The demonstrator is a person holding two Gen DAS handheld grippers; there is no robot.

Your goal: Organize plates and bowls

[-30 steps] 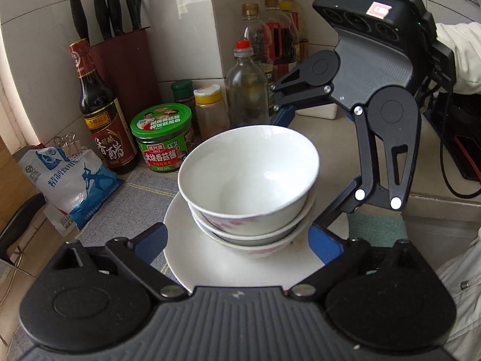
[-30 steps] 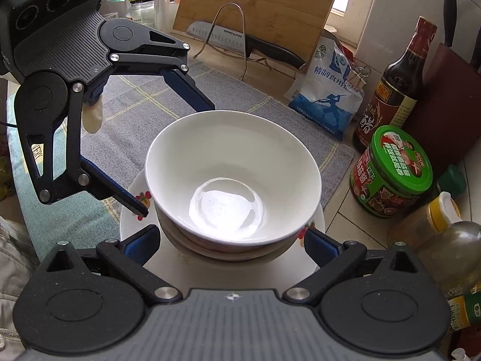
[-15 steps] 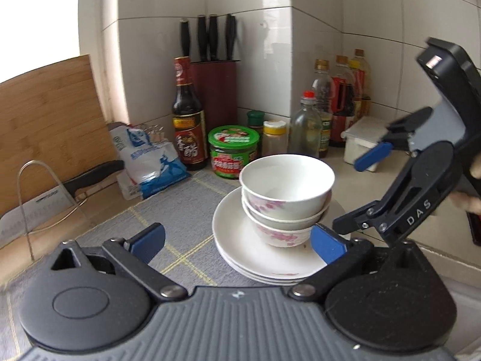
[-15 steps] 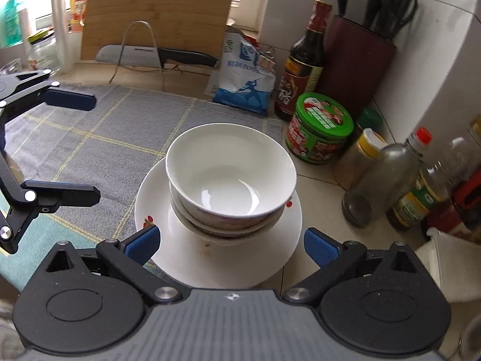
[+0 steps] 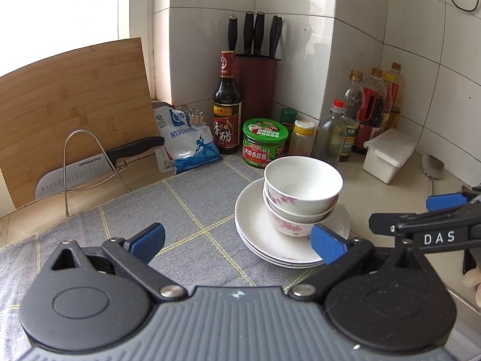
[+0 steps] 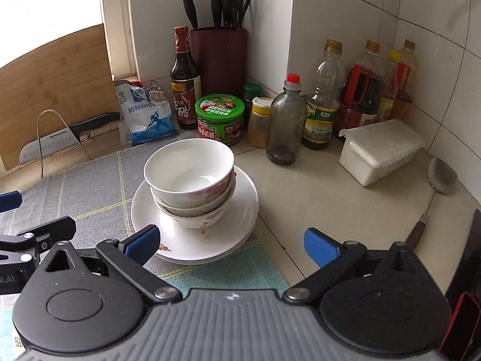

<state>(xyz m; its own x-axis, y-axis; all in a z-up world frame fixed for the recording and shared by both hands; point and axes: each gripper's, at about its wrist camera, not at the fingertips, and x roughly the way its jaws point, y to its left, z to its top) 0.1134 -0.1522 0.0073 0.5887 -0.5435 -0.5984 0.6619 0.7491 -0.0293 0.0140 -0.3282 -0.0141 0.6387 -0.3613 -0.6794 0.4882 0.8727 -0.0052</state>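
Three white bowls (image 5: 302, 192) (image 6: 189, 180) with pink flower prints sit nested on a stack of white plates (image 5: 255, 240) (image 6: 240, 237), at the edge of a grey checked cloth (image 5: 186, 210). My left gripper (image 5: 237, 242) is open and empty, held back from the stack on its near left side. My right gripper (image 6: 233, 245) is also open and empty, just in front of the plates' near rim. Each gripper shows at the side of the other's view, the right gripper (image 5: 415, 213) and the left gripper (image 6: 36, 213). Neither touches the dishes.
Behind the stack stand a green-lidded jar (image 5: 264, 143), a dark vinegar bottle (image 5: 227, 114), a knife block (image 5: 257, 84) and several oil bottles (image 6: 321, 105). A white lidded box (image 6: 381, 150) and a ladle (image 6: 442, 177) lie right. A cutting board (image 5: 75, 99) and cleaver (image 5: 72, 171) stand left.
Both grippers have pulled back and up from around the bowl stack, which now looks smaller and farther off. The bowls and plates have stayed in place.
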